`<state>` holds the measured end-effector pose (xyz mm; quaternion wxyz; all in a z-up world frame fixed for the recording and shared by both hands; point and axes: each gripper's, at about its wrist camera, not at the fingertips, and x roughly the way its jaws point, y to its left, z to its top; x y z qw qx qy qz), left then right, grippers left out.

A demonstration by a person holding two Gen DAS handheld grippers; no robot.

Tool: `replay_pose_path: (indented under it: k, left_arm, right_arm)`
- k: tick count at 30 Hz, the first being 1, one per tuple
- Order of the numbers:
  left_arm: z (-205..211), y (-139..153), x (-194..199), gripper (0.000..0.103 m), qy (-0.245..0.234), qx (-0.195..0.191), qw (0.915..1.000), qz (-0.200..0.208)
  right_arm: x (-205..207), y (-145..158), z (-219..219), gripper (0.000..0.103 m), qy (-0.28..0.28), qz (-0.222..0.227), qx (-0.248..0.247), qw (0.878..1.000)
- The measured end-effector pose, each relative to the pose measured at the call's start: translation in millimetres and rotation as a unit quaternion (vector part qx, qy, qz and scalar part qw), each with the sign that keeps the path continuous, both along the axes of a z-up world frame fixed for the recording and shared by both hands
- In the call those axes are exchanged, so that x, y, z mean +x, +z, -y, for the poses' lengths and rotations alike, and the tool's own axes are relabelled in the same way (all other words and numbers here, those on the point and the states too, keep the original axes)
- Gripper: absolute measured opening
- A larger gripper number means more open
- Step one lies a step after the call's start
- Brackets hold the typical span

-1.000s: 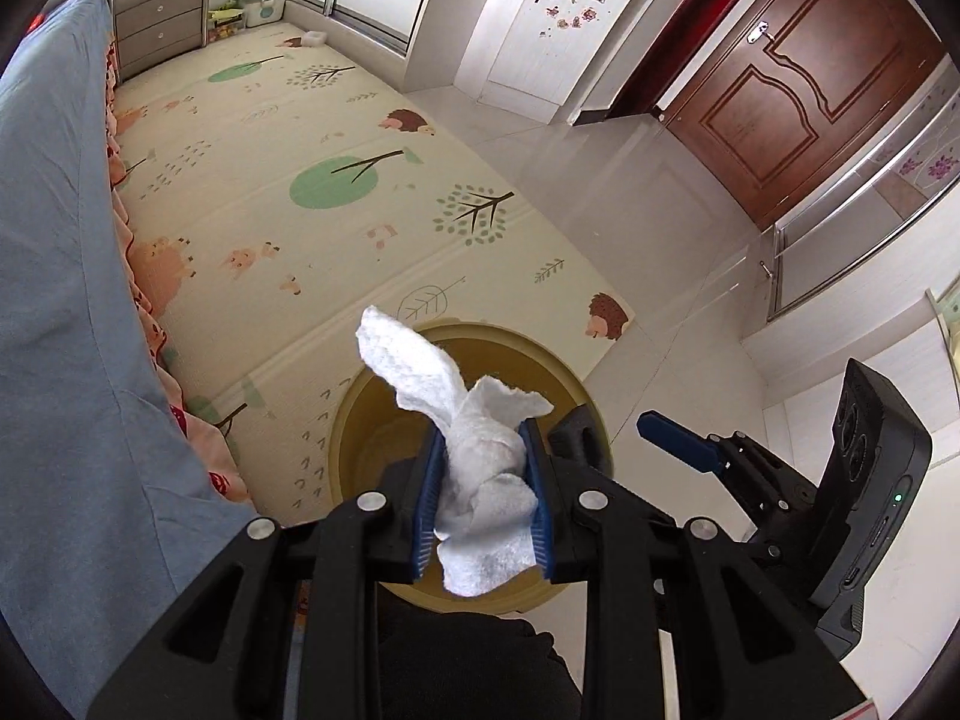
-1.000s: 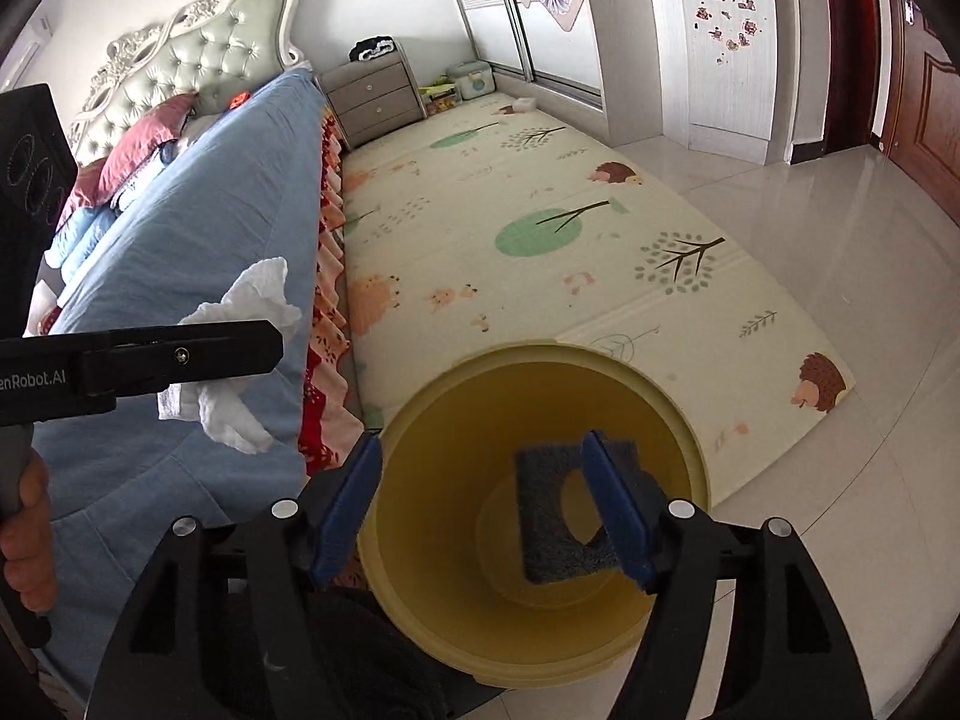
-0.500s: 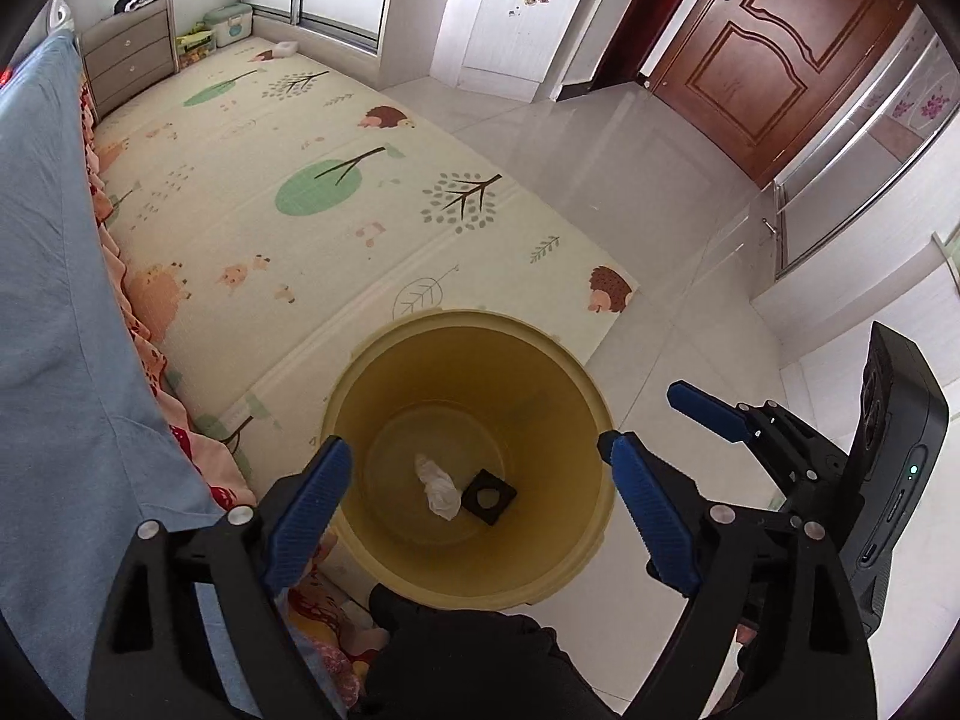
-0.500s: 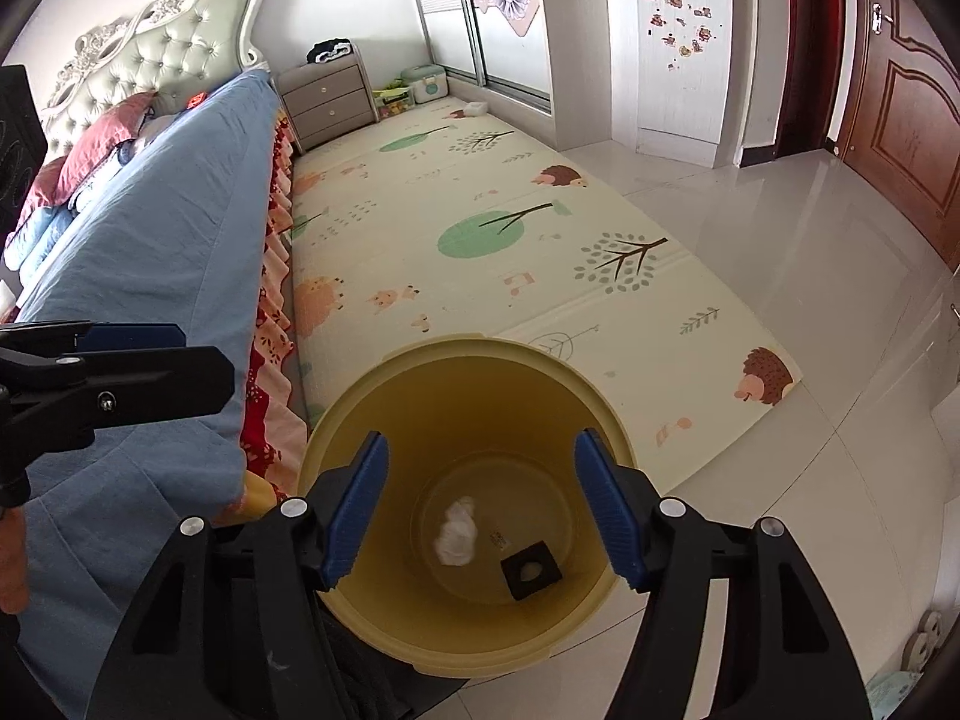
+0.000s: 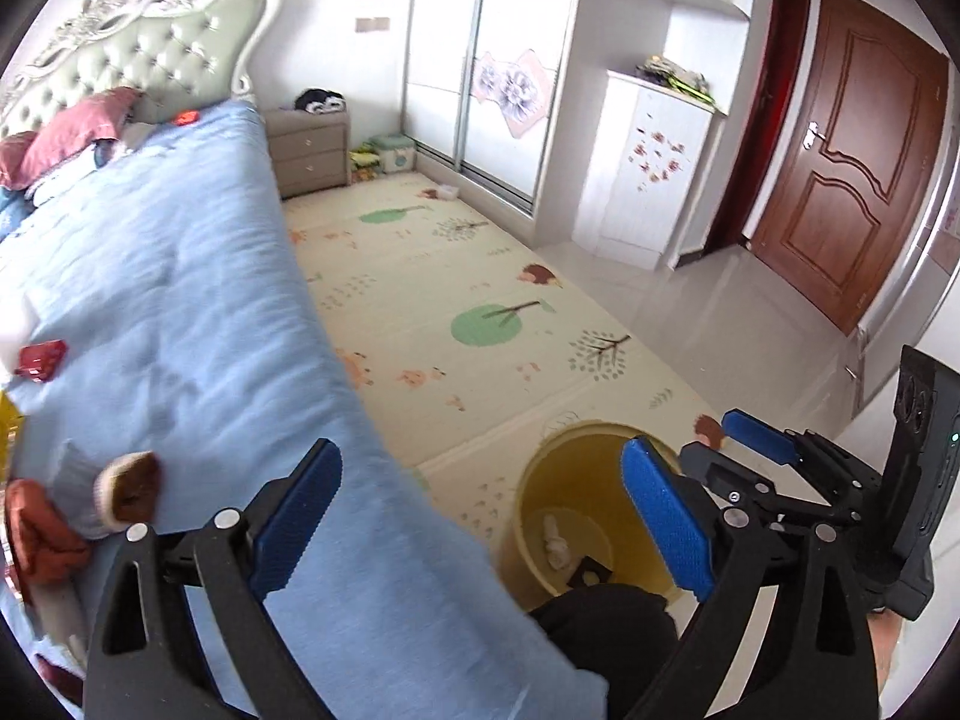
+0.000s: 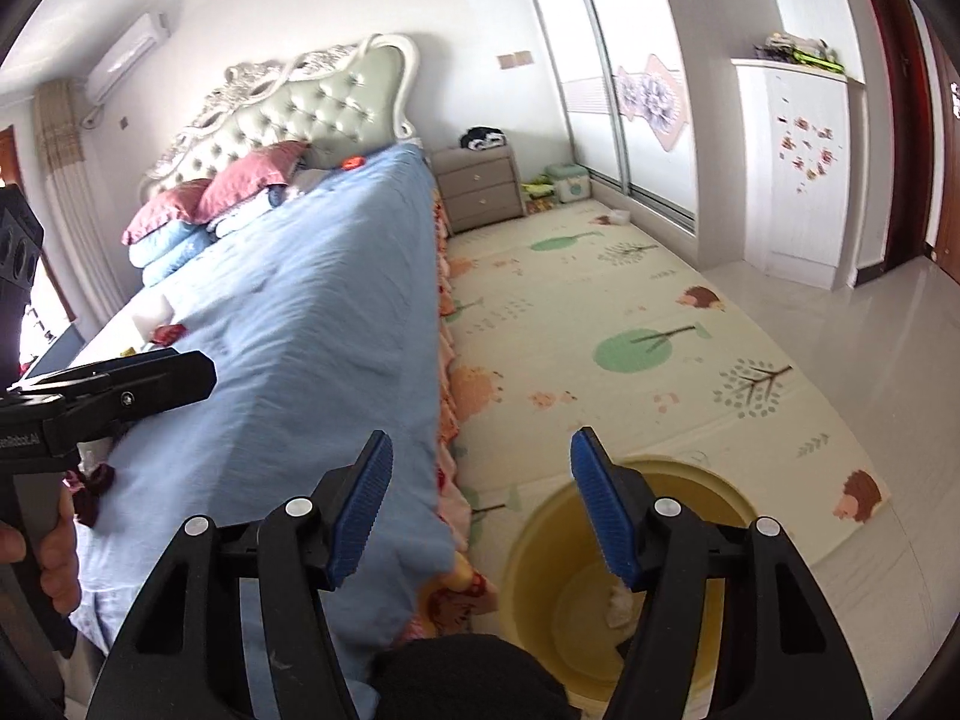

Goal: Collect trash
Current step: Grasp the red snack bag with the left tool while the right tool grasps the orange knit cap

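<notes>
1. Left wrist view: the left gripper hangs with its jaws spread wide and nothing between them, over the edge of the blue bedspread.
2. Right wrist view: the right gripper is likewise spread and empty, just beside the bed's edge, with the yellow bin below and to its right.
3. Down in that yellow bin lie a crumpled white tissue and a small dark square scrap, so those pieces look dealt with.
4. Trash not yet collected lies on the bedspread, ahead and to the left of both claws: a red wrapper well ahead-left of the left claw, seen also in the right wrist view as a red wrapper beside a white block.
5. Nearer, just left of the left claw's left finger, sits a brown-and-white bundle whose nature I cannot tell through the blur.
6. My judgement: the left claw is the nearer one to the bed litter, so the next reach is its job, going forward and leftward; the wrapper's long axis runs roughly across the claw's line.
</notes>
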<state>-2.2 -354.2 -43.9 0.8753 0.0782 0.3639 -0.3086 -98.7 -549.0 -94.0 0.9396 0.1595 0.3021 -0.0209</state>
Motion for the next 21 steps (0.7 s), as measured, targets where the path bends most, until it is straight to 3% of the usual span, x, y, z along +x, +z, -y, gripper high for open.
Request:
replay_pose_path:
  k: [6,13,21]
  left_arm:
    - [-89,21,-7,0.099,0.084,-0.002,0.9953,0.047]
    - [-173,29,-6,0.099,0.157,-0.015,0.9855,0.063]
    - [-245,24,-4,0.099,0.224,-0.033,0.9722,0.059]
  right_arm:
    - [21,28,-74,0.063,0.089,0.035,-0.002,0.995]
    - [45,47,-154,0.063,0.165,0.046,-0.018,0.985]
    - [67,56,-214,0.063,0.216,0.048,-0.021,0.975]
